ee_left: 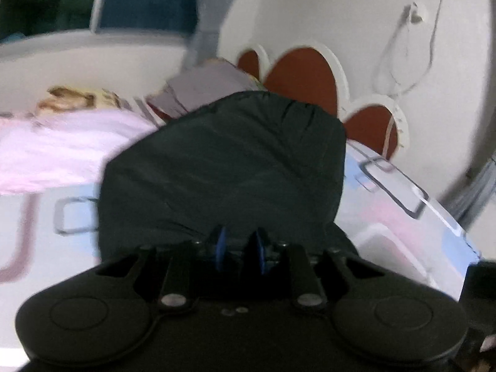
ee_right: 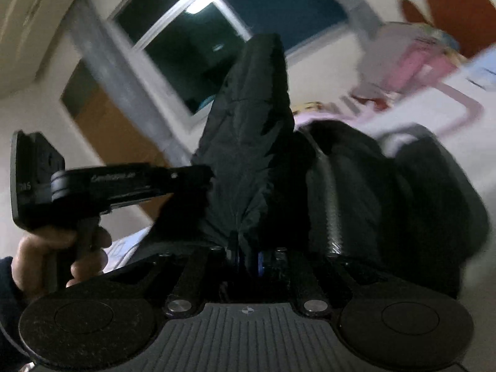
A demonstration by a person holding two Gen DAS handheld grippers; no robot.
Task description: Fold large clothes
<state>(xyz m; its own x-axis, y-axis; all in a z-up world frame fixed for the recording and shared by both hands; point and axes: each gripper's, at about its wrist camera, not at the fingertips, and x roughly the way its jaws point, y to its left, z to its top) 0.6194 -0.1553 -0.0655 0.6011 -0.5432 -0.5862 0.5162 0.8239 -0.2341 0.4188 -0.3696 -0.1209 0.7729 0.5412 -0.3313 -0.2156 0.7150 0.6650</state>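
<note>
A large black garment (ee_left: 223, 167) hangs in front of the left wrist camera, over a bed with a pale printed sheet (ee_left: 387, 217). My left gripper (ee_left: 240, 248) is shut on the garment's lower edge, its blue pads pinching the cloth. In the right wrist view the same black garment (ee_right: 248, 142) rises as a bunched strip, with more of it heaped to the right (ee_right: 387, 192). My right gripper (ee_right: 246, 255) is shut on that strip. The left gripper (ee_right: 204, 176), held by a hand (ee_right: 46, 257), grips the cloth from the left.
A pink blanket (ee_left: 55, 148) lies on the bed at the left. A red and white scalloped headboard (ee_left: 303, 74) stands behind, against a white wall with hanging cords (ee_left: 400, 46). A dark window (ee_right: 217, 31) and a wooden door (ee_right: 117, 130) show in the right wrist view.
</note>
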